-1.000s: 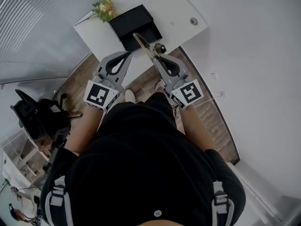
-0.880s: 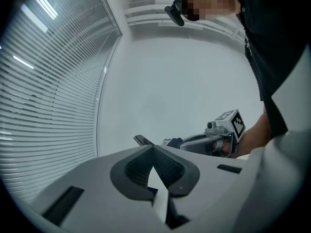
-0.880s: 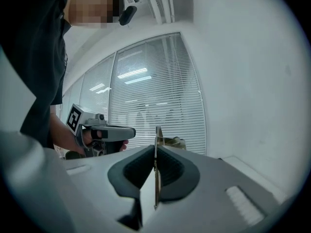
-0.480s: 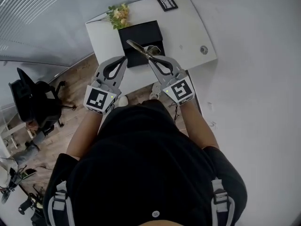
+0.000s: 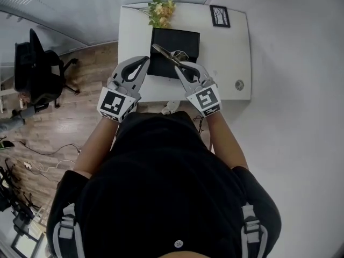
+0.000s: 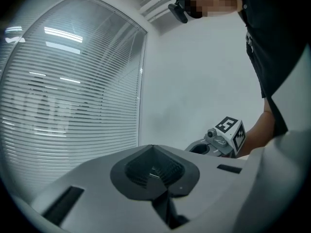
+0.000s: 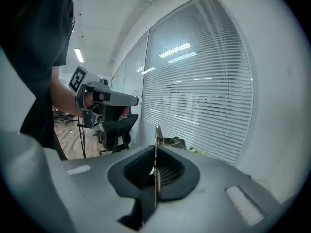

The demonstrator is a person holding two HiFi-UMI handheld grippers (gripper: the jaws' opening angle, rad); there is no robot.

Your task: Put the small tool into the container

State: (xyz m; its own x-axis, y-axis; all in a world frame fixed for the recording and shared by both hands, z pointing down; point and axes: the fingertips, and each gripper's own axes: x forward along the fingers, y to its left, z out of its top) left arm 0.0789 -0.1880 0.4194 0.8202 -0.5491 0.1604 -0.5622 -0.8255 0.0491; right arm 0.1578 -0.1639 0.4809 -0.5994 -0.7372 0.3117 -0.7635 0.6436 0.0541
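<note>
A black open container [image 5: 183,41] sits in the middle of a white desk [image 5: 231,52]. My right gripper [image 5: 178,65] is shut on a thin flat metal tool [image 5: 163,53], whose free end reaches over the container's front part. In the right gripper view the tool [image 7: 156,165] stands on edge between the closed jaws, with blinds behind it. My left gripper [image 5: 144,61] hovers at the container's left front corner, jaws together with nothing between them. The left gripper view [image 6: 153,149] faces a wall and blinds, so the container is hidden there.
A bunch of flowers [image 5: 160,9] and a small picture frame [image 5: 219,16] stand at the desk's far edge. A round disc [image 5: 239,84] lies at its right front. A black office chair [image 5: 36,63] stands on the wood floor to the left. A white wall runs along the right.
The desk has come square in front of me and nearer. Both grippers now sit at the container's front edge, with the tool's tip over the box. The right gripper kept its hold.
</note>
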